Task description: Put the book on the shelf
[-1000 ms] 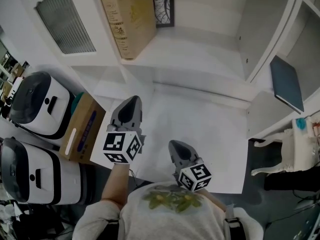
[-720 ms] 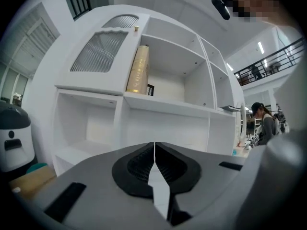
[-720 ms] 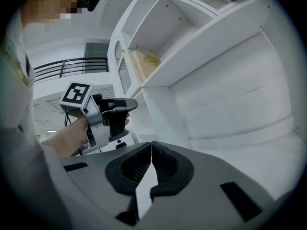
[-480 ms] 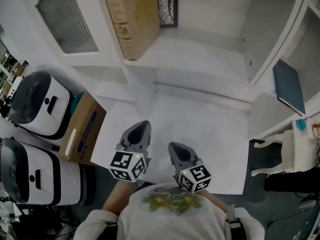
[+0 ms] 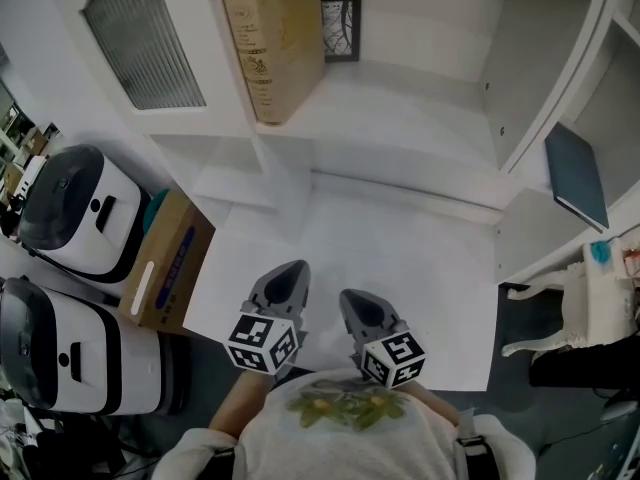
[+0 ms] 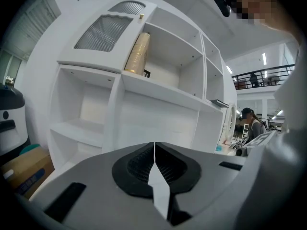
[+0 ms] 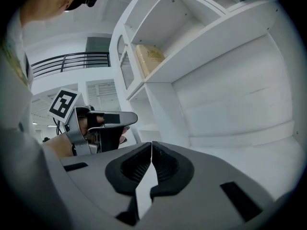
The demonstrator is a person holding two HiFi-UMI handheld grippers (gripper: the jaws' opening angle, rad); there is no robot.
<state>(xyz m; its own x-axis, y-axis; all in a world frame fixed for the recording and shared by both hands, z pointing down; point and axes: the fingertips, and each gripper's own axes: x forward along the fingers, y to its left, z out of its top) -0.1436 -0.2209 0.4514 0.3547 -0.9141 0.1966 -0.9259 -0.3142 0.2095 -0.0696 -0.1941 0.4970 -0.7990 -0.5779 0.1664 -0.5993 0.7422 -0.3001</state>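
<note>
A thick tan book (image 5: pixel 272 40) stands upright at the left end of a white shelf (image 5: pixel 400 118), its spine facing out; it also shows as the tan book (image 6: pixel 137 54) in the left gripper view and as the tan book (image 7: pixel 149 59) in the right gripper view. Both grippers hang low near the person's chest, far below the book. My left gripper (image 5: pixel 285 280) is shut with nothing in it, jaws touching (image 6: pixel 154 152). My right gripper (image 5: pixel 357 306) is also shut and empty (image 7: pixel 151 152). They sit side by side, a short gap apart.
A framed picture (image 5: pixel 341 26) leans at the shelf's back beside the book. A dark flat book (image 5: pixel 574 175) lies in the right compartment. Left of the white cabinet stand two white machines (image 5: pixel 75 208) and a cardboard box (image 5: pixel 165 263). A white chair (image 5: pixel 580 298) is at right.
My left gripper has drawn back and down from mid-cabinet toward the person's chest, ending beside the right gripper. The right gripper has barely moved. The book stays on the shelf.
</note>
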